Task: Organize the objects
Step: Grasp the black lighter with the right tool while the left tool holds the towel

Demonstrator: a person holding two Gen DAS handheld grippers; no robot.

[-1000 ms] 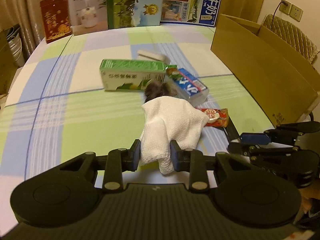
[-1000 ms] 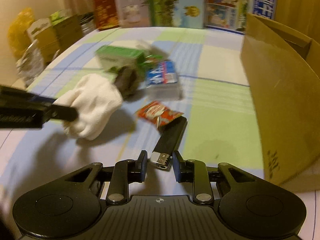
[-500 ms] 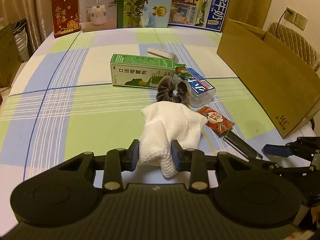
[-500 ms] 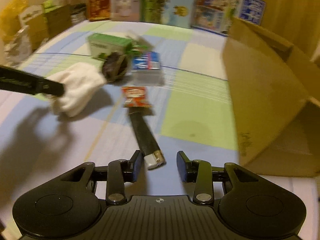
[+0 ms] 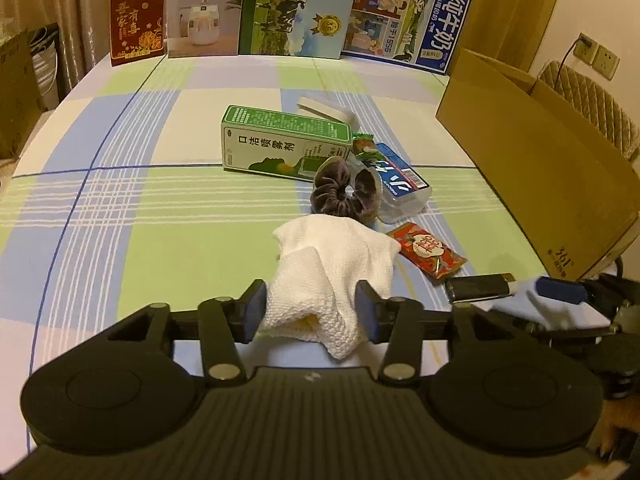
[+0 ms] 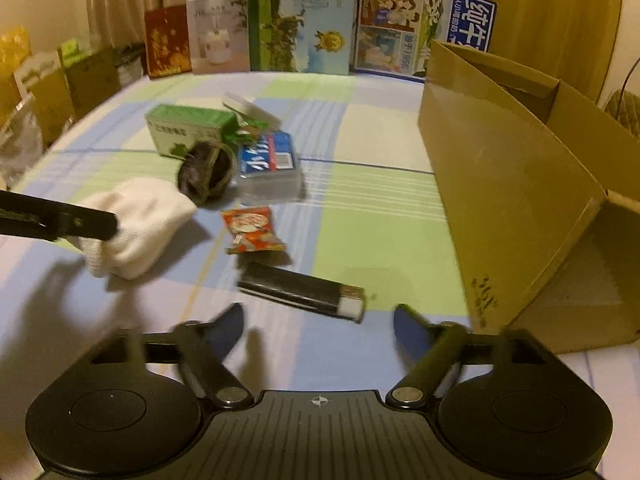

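Observation:
A white knitted cloth (image 5: pixel 332 272) lies on the checked tablecloth between the jaws of my left gripper (image 5: pixel 310 308). Those jaws are opening, and the cloth sits loosely in the gap. From the right wrist view the cloth (image 6: pixel 136 228) bulges past a left finger (image 6: pixel 60 220). My right gripper (image 6: pixel 318 316) is opening wide with nothing between its fingers. A black lighter (image 6: pixel 300 292) lies crosswise on the table just ahead of its tips, untouched. The lighter (image 5: pixel 480 286) also shows beside a blue right pad (image 5: pixel 560 292).
Beyond the cloth lie a brown scrunchie (image 5: pixel 344 196), a green carton (image 5: pixel 280 148), a clear case with a blue label (image 5: pixel 400 188), a red snack packet (image 5: pixel 428 250) and a white block (image 5: pixel 326 108). An open cardboard box (image 6: pixel 500 168) stands right. Printed boxes (image 5: pixel 292 8) line the far edge.
My right jaws spread wide and let go of the lighter, which now lies crosswise instead of pointing away. My left jaws widened around the cloth, which has slackened.

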